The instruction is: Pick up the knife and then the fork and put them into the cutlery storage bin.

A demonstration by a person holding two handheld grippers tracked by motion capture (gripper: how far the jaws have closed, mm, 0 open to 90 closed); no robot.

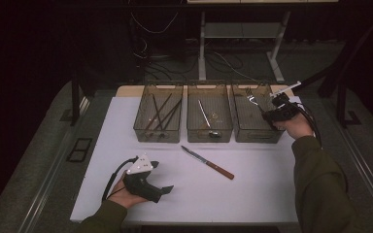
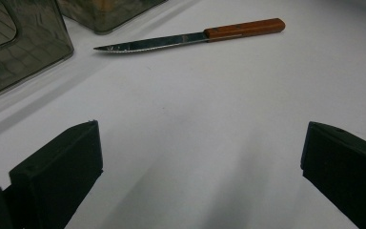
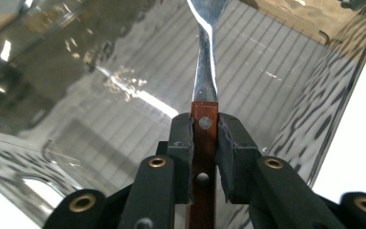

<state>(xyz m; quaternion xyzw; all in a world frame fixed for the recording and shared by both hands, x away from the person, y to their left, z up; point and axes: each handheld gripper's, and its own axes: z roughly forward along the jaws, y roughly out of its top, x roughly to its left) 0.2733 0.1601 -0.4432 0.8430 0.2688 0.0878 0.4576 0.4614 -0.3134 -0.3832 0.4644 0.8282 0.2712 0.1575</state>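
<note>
So the left gripper (image 1: 164,190) sat idle at 7 o'clock on the white table (image 1: 252,194), jaws wide apart and empty, probably waiting its turn. Dead centre lay a wood-handled serrated knife (image 1: 207,162), unobstructed. Behind it stood three clear plastic bins (image 1: 209,133). At 2 o'clock, the right gripper (image 3: 205,138) was clamped on a wooden-handled metal fork (image 3: 205,71), poised over the rightmost bin (image 1: 258,136), likely for dropping it in.

Three clear bins (image 1: 158,127), one knife (image 1: 207,162), one fork (image 1: 254,102), one spoon (image 1: 207,119)
</note>
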